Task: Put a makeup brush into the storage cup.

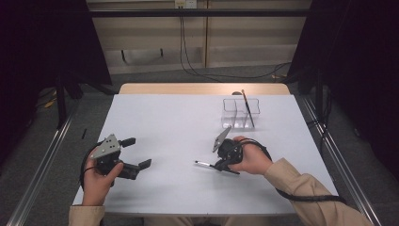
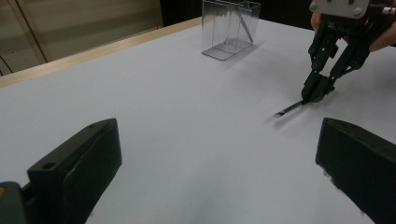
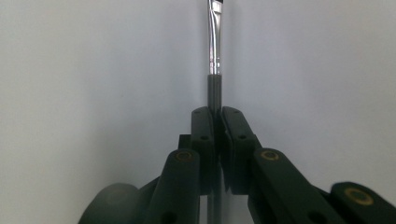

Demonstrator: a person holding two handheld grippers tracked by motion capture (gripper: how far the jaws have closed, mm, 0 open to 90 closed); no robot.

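A thin brush (image 1: 203, 164) with a dark handle, a shiny metal collar and a small flat tip lies low over the white table (image 1: 179, 122), right of centre near the front. My right gripper (image 1: 217, 165) is shut on the brush's handle. In the right gripper view the brush (image 3: 215, 51) sticks straight out past the closed pads of that gripper (image 3: 215, 114). From the left gripper view, the right gripper (image 2: 317, 91) points down with the brush (image 2: 290, 108) at its tip. My left gripper (image 1: 137, 153) rests open at the front left, nothing between its jaws (image 2: 219, 135).
A clear plastic organizer (image 1: 240, 113) with compartments stands at the back right of the table, and a second long brush (image 1: 248, 109) leans inside it. The same organizer (image 2: 229, 29) appears far off in the left gripper view. A wooden strip (image 1: 202, 88) edges the table's far side.
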